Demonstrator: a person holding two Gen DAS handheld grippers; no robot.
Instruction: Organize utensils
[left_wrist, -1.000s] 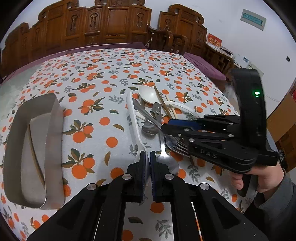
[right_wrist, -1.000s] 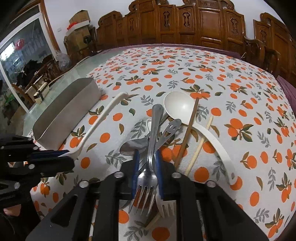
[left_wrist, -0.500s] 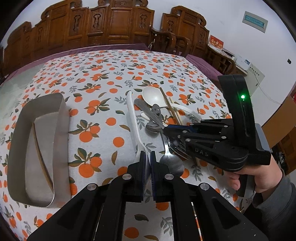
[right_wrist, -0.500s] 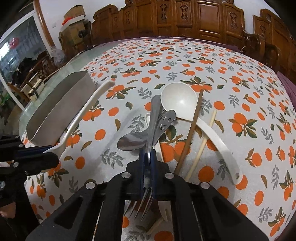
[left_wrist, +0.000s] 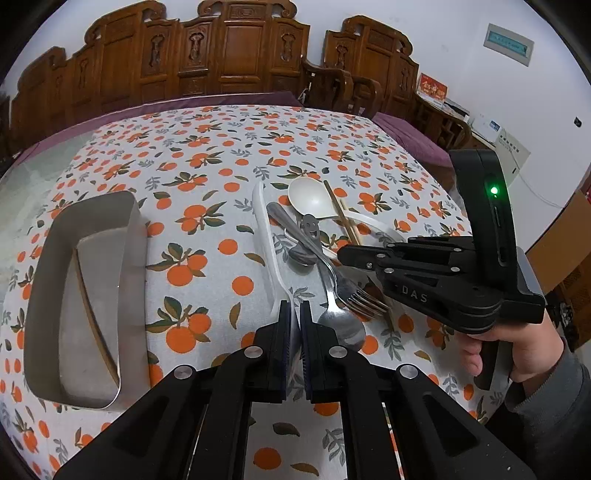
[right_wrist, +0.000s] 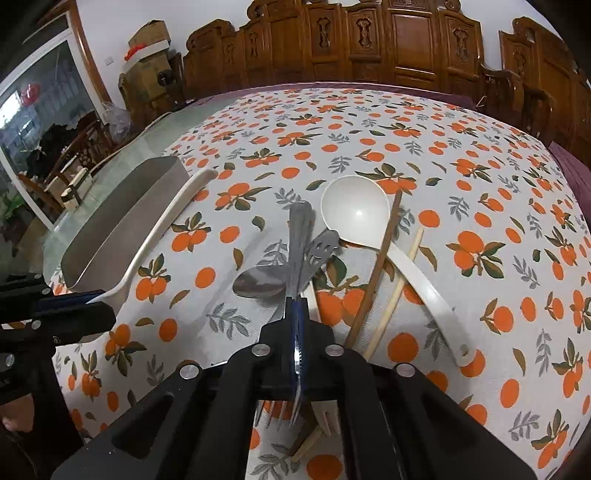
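Observation:
My right gripper (right_wrist: 295, 312) is shut on the handle of a metal fork (right_wrist: 300, 229), whose tines stick out below the jaws. The left wrist view shows that gripper (left_wrist: 341, 254) over the utensil pile, with the fork (left_wrist: 356, 295) in it. My left gripper (left_wrist: 294, 306) is shut on the near end of a long white spoon (left_wrist: 264, 229). That spoon (right_wrist: 166, 218) runs along the cloth beside the metal tray (right_wrist: 122, 214). A single brown chopstick (left_wrist: 94, 317) lies in the tray (left_wrist: 92, 206).
The pile on the orange-print cloth holds a white ladle (right_wrist: 354, 214), two chopsticks (right_wrist: 376, 266), a metal spoon (left_wrist: 340, 325) and a smiley-handled utensil (right_wrist: 321, 247). A person's hand (left_wrist: 517, 350) holds the right gripper. Carved wooden chairs line the far table edge.
The right gripper's jaws have closed on the fork's handle, and the fork has turned onto its edge between them. The left gripper keeps its hold on the white spoon.

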